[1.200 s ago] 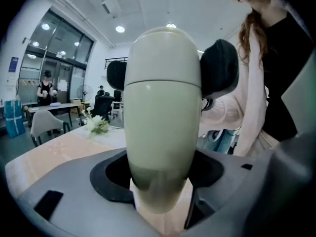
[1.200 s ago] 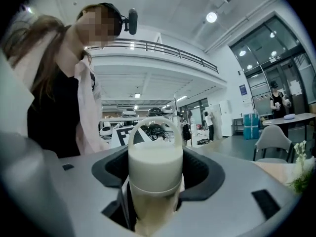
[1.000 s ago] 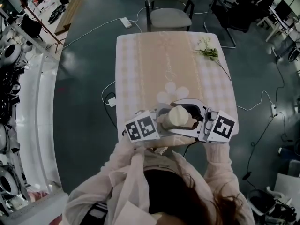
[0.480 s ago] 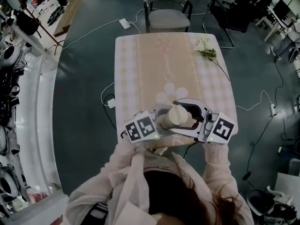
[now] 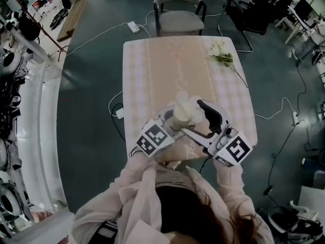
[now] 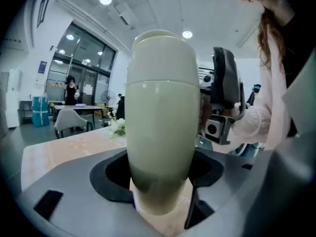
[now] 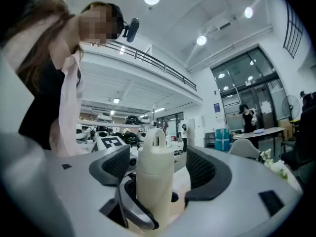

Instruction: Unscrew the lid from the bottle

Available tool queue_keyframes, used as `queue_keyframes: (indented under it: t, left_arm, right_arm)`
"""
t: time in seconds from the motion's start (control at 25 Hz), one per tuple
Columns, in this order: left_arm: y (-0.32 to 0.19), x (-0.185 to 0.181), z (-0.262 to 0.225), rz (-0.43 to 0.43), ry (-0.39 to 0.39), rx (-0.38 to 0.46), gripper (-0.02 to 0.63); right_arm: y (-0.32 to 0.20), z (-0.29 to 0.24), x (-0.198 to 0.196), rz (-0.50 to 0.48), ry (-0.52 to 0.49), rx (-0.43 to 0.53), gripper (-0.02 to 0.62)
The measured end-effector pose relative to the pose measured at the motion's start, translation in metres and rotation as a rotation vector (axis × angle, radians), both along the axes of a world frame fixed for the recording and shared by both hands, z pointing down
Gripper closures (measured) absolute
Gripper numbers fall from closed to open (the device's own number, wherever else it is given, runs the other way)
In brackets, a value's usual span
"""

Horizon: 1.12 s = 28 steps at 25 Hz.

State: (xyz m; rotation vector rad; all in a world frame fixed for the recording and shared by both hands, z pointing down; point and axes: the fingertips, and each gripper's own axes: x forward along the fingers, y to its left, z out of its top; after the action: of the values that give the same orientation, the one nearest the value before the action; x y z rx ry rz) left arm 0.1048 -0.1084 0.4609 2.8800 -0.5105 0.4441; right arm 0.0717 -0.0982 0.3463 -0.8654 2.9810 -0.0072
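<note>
Right gripper view: jaws of the right gripper [image 7: 158, 164], just opened wider, are standing spread around the loop-handled lid [image 7: 157, 149] of the cream plastic bottle [image 6: 160, 132]. The left gripper [image 6: 160, 177] is clamping its body over the checked tabletop [image 5: 152, 75]. We should be re-closing squarely before twisting.

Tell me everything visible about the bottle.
The bottle is cream, smooth, plastic-looking, with a domed lid still seated, a loop on top. It stands upright near the table's front edge, clamped low by the left tongs. The right tongs, which have just been opening, flank it without touching.
</note>
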Motion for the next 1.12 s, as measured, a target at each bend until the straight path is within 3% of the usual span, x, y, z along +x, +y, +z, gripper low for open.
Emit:
queue_keyframes:
  t: [0.2,0.36,0.56,0.88,1.12]
  left_arm:
    - [-0.019,-0.010,0.002,-0.154,-0.009,0.008,0.290]
    - [-0.024,-0.015,0.005,-0.220,-0.027,0.016,0.290]
    - [-0.030,-0.024,0.012,-0.293,-0.035,-0.016,0.290]
    - [-0.028,-0.022,0.025,-0.288,-0.097,0.006,0.290]
    - [-0.022,-0.018,0.027,-0.252,-0.114,0.009,0.290]
  right_arm:
    - [-0.008,-0.002,0.000,0.147,-0.013,-0.027,0.264]
    - [-0.010,0.004,-0.005,0.208,-0.024,-0.078,0.278]
    - [-0.018,0.018,-0.010,0.295,0.043,-0.138,0.282]
    - [-0.025,0.032,-0.017,0.293,0.057,-0.204,0.284]
    - [-0.025,0.033,-0.015,0.284,0.072,-0.197,0.330]
